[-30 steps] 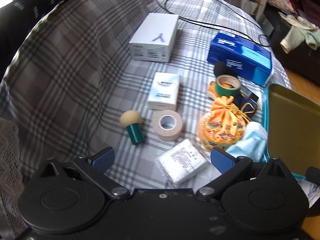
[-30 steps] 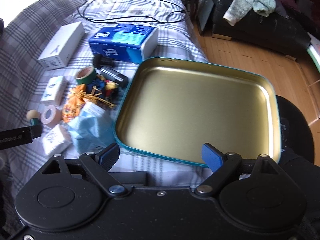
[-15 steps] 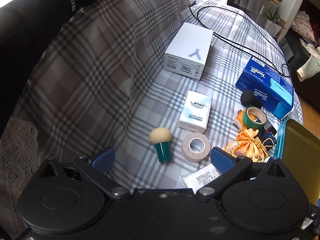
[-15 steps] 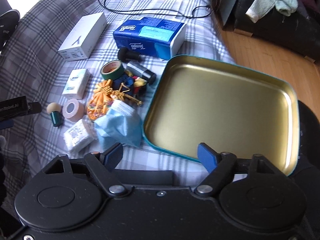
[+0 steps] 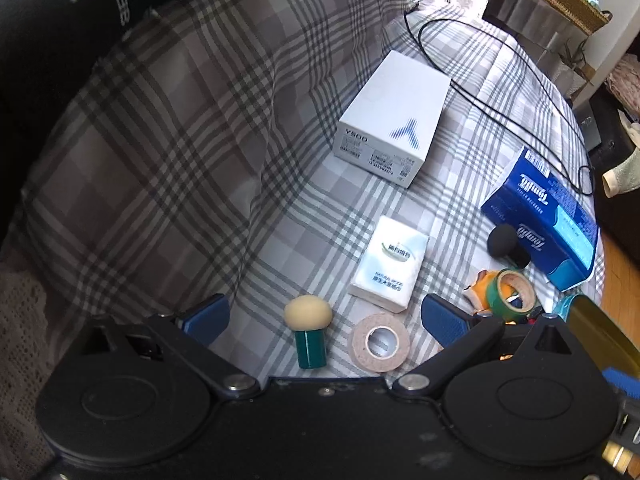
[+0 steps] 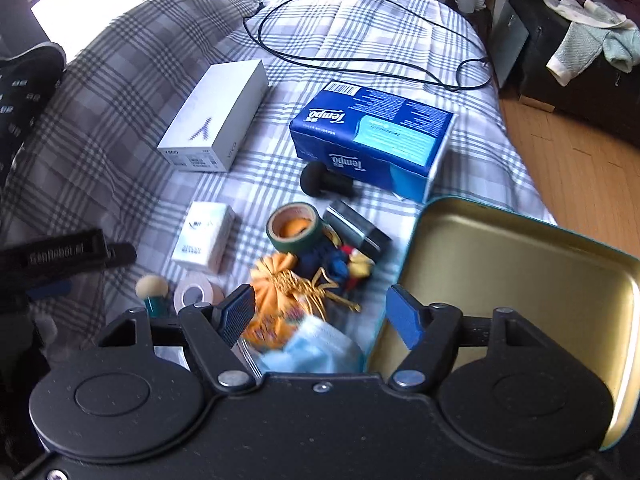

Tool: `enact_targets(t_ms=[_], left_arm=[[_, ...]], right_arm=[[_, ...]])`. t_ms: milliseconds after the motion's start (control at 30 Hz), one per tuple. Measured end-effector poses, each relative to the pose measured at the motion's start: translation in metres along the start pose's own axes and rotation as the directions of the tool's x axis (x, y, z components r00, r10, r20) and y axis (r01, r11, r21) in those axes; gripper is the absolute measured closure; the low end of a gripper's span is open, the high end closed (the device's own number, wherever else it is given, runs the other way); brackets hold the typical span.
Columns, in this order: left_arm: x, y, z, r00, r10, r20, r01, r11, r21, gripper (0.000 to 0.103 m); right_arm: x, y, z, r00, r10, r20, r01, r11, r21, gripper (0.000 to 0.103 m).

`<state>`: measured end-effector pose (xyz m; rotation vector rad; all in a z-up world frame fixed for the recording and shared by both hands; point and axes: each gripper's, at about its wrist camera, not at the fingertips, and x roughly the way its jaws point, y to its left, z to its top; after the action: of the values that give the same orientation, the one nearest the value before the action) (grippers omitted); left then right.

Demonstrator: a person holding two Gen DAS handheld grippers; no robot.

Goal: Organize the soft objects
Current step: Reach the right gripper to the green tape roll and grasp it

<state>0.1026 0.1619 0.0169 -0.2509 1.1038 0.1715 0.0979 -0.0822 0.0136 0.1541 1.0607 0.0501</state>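
Observation:
My right gripper [image 6: 320,316] is open and empty, hovering over an orange embroidered pouch [image 6: 280,300] and a light blue face mask [image 6: 316,348] beside the gold tin tray [image 6: 520,280]. My left gripper [image 5: 324,316] is open and empty above a makeup sponge with a green handle [image 5: 308,328] and a beige tape roll [image 5: 378,342]. A white tissue pack [image 5: 388,264] lies just beyond them. The left gripper also shows at the left of the right wrist view [image 6: 60,260].
A white phone box [image 5: 394,116], a blue Tempo tissue box [image 6: 372,132], green tape [image 6: 296,228], a black sponge [image 6: 320,178], a dark small box [image 6: 356,232] and a black cable [image 6: 360,60] lie on the plaid bedcover. Wooden floor lies to the right.
My left gripper has swung left, away from the pouch and mask, toward the sponge and tape. My right gripper has moved left from the tray to over the pouch and mask.

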Motion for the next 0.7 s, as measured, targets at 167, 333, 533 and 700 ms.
enact_targets(t_ms=[167,333,533,700], left_arm=[[0.020,0.014,-0.009,0.999,0.025,-0.032,-0.026,0.999,-0.032,0.001],[0.020,0.017,-0.010,1.000,0.026,-0.015,-0.027,0.999,-0.046,0.001],[0.020,0.024,-0.006,1.000,0.014,-0.004,-0.015,0.996,-0.083,0.001],[0.029,0.026,-0.007,0.999,0.029,-0.032,-0.032,0.995,-0.096,0.001]], right_arm=[[0.026,0.002,0.017,1.000,0.019,-0.015,-0.019,1.000,0.024,0.042],[0.045,0.004,0.029,0.999,0.033,0.014,-0.034,0.999,0.024,0.042],[0.061,0.012,0.033,0.998,0.052,0.020,-0.052,0.999,0.000,0.042],[0.069,0.022,0.032,0.999,0.036,0.028,-0.034,0.998,-0.056,0.042]])
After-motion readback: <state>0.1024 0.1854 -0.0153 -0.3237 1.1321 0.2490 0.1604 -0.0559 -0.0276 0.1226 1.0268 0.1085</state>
